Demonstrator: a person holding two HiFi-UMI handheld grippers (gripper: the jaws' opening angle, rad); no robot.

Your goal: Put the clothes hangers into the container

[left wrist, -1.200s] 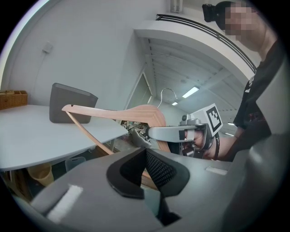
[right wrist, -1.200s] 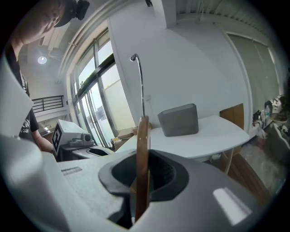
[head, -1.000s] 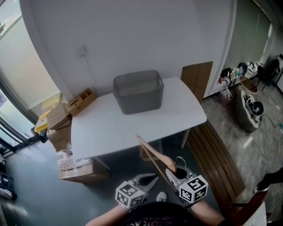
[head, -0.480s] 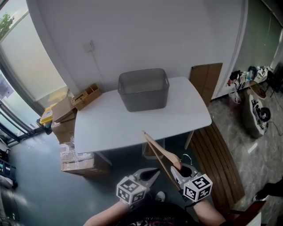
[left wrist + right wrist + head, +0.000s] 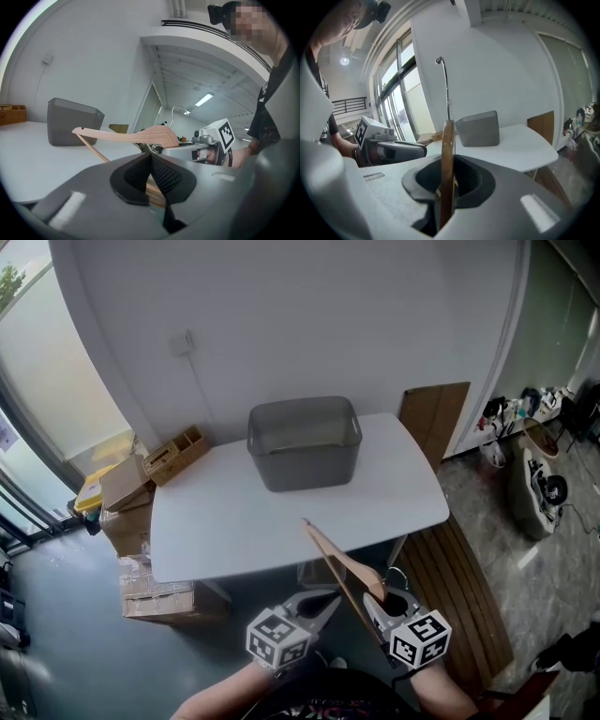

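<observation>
**Hanger Gripped, Short of the Container**

Clamps the right gripper [image 5: 375,601] on the thick middle of a wooden clothes hanger [image 5: 336,568], pads pressed to both flat sides. Stands the metal hook upright above the jaws in the right gripper view. Points one hanger arm forward and up, its tip showing over the near part of the white table [image 5: 225,521] in the head view. Holds the left gripper [image 5: 322,604] just beside, jaws together on nothing, clear of the hanger. Shows the grey container [image 5: 305,442] on the table's far side by the wall, well apart from the hanger.
</observation>
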